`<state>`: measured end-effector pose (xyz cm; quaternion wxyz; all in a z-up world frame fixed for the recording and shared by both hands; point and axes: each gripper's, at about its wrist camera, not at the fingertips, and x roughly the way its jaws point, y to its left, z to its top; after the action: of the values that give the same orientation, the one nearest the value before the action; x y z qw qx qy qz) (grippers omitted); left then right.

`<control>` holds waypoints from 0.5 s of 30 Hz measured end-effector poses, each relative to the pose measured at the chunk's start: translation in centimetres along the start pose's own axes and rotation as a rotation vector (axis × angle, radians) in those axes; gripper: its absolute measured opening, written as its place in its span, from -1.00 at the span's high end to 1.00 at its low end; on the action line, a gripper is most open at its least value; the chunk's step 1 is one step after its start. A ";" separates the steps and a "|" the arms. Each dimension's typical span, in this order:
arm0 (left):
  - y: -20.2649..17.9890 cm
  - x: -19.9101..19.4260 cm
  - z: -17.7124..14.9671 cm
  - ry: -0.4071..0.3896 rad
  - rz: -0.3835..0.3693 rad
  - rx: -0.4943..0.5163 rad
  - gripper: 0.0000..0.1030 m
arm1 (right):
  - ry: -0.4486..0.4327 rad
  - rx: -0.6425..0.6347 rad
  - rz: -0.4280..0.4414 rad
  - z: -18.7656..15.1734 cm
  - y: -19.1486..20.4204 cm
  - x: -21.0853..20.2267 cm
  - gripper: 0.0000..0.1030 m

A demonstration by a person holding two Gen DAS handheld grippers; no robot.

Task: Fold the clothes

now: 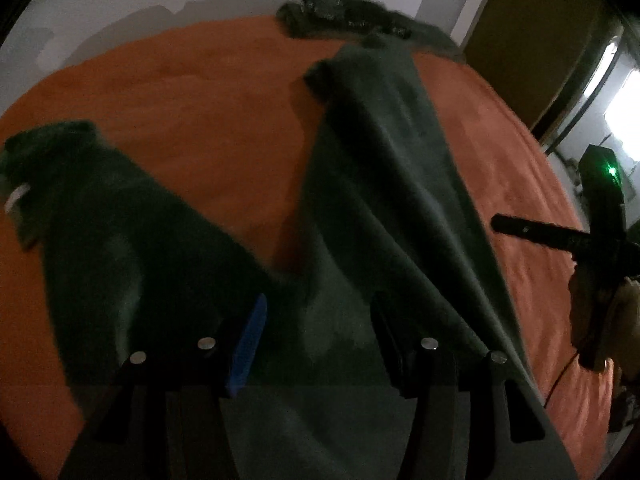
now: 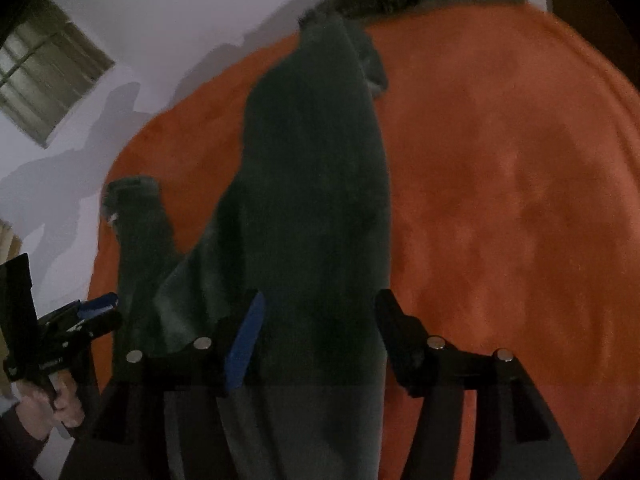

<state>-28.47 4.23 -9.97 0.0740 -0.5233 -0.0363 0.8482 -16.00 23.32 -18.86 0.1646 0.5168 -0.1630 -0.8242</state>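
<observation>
Dark green trousers are lying spread on an orange bed cover, the two legs splaying apart toward the far edge, where a heap of other dark clothes is sitting against the wall. The main risk, as a judgement, is that the legs are diverging widely: if the waist end is being lifted or drawn without the legs first being brought together, the fold is likely to be coming out skewed, with one leg trailing or bunching. A second risk is a thin grasp, catching only one layer of the soft fabric so that the lower layer is sliding free; dim light and motion blur are also making the edges hard to judge. The left gripper is standing wide open over the waist region, its fingers straddling the cloth where the legs meet; whether the tips are touching the fabric cannot be told. The right gripper is likewise standing wide open, with one trouser leg running up between its fingers, and nothing is being clamped. In the right wrist view the left gripper is appearing at the lower left, held in the person's hand, just beside the other leg.
</observation>
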 end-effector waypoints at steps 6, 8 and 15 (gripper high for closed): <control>0.7 5.5 4.3 0.011 -0.021 -0.107 -0.08 | 0.029 0.054 -0.050 2.3 -1.4 5.0 0.01; 0.4 7.1 5.2 0.039 -0.017 -0.101 -0.02 | 0.009 0.037 -0.076 2.2 -0.9 5.0 0.73; -1.4 7.1 1.9 0.023 0.070 -0.055 0.93 | -0.090 0.007 -0.117 0.5 0.1 1.4 0.88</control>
<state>-33.18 6.82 -15.19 0.0305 -0.5359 -0.0405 0.8427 -17.04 22.66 -19.76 0.1067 0.4882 -0.1426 -0.8543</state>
